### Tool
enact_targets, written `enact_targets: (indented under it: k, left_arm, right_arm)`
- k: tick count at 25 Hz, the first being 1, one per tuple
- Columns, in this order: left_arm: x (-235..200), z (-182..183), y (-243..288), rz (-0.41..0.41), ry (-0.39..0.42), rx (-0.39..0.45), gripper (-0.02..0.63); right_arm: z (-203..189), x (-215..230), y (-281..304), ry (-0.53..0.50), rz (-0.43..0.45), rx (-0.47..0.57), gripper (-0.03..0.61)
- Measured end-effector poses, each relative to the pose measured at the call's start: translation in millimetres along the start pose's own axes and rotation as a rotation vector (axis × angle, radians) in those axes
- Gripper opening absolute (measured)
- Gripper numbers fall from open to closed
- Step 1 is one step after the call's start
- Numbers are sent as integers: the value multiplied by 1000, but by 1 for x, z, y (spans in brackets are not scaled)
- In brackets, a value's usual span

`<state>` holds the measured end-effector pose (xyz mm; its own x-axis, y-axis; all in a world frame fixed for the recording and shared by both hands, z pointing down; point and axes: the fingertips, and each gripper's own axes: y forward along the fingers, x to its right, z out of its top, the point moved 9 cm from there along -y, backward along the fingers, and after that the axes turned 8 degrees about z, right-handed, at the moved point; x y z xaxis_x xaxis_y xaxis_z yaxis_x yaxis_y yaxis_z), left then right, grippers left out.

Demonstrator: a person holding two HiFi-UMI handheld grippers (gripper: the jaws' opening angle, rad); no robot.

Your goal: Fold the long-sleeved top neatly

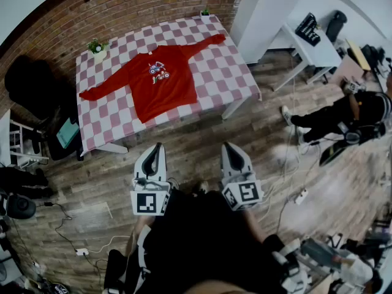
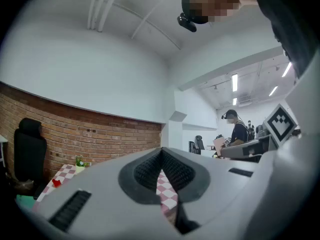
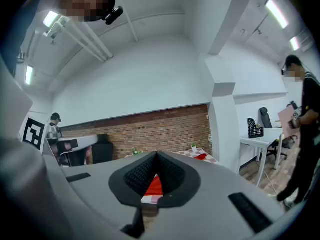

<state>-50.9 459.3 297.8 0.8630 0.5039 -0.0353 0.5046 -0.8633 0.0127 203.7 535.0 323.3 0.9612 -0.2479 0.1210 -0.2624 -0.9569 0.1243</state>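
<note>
Jaws on left gripper (image 2: 161, 152) pressed together, ribbed pads meeting at the tip, nothing pinched. Only a sliver of checked cloth (image 2: 166, 194) shows through the notch below them. Jaws on right gripper (image 3: 156, 156) likewise closed and empty, with a patch of red visible through their notch. From the head view both grippers are held side by side over the wooden floor (image 1: 202, 136), each with its marker cube (image 1: 150, 202) at the rear. They point toward the table (image 1: 242, 97) and are clear of its near edge, touching nothing. Beyond them the red long-sleeved top (image 1: 160, 84) lies flat on the pink-and-white check, unfolded. Its front faces up, with a small print (image 1: 158, 72) on the chest. The neck is toward the brick wall (image 1: 122, 5) and the hem toward the near side. One sleeve stretches toward the table's left edge, the other toward the far right corner. Two small potted plants (image 1: 97, 46) stand at the far corners of the table. Black chair (image 1: 30, 87) is left of the table. To the right are a white desk (image 1: 309, 51) and a person in dark clothes (image 1: 343, 118).
</note>
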Motion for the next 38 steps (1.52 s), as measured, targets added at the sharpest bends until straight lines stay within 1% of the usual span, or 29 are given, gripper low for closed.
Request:
enact_targets:
  k: [9, 12, 13, 14, 15, 16, 17, 18, 23, 29, 32, 34, 38]
  left_arm:
    - [-3, 0, -4, 0, -17, 12, 5]
    - [-4, 2, -6, 1, -23, 10, 5]
    - [-5, 2, -6, 1, -19, 9, 5]
    - [-7, 1, -7, 3, -17, 8, 5]
    - [-9, 0, -7, 5, -19, 5, 5]
    - [-11, -2, -7, 6, -28, 2, 5]
    - [-13, -3, -8, 6, -37, 2, 5]
    - [-14, -3, -9, 5, -43, 1, 5]
    - [-27, -11, -16, -5, -48, -20, 5]
    - [-51, -14, -23, -17, -50, -24, 5]
    - [-65, -19, -27, -31, -61, -36, 5]
    - [-74, -22, -29, -44, -52, -37, 5]
    - [-82, -26, -27, -58, -60, -46, 5]
  right_arm:
    - [12, -11, -3, -37, 15, 16, 5]
    - [29, -19, -8, -16, -7, 107, 6]
    - [32, -21, -8, -17, -20, 133, 6]
    - [30, -20, -6, -35, -30, 138, 8]
    - [24, -18, -4, -57, -34, 117, 35]
    - [17, -16, -2, -71, -32, 81, 112]
    - [12, -16, 1, -75, -28, 51, 145]
    - [8, -18, 2, -76, -23, 34, 152]
    - [-1, -31, 5, -66, -29, 7, 150]
    - [-4, -53, 18, -25, -60, 0, 150]
    - [-8, -66, 26, -22, -75, 4, 150]
    - [-11, -73, 30, -19, -81, 6, 150]
    - [-13, -77, 38, -17, -96, 5, 150]
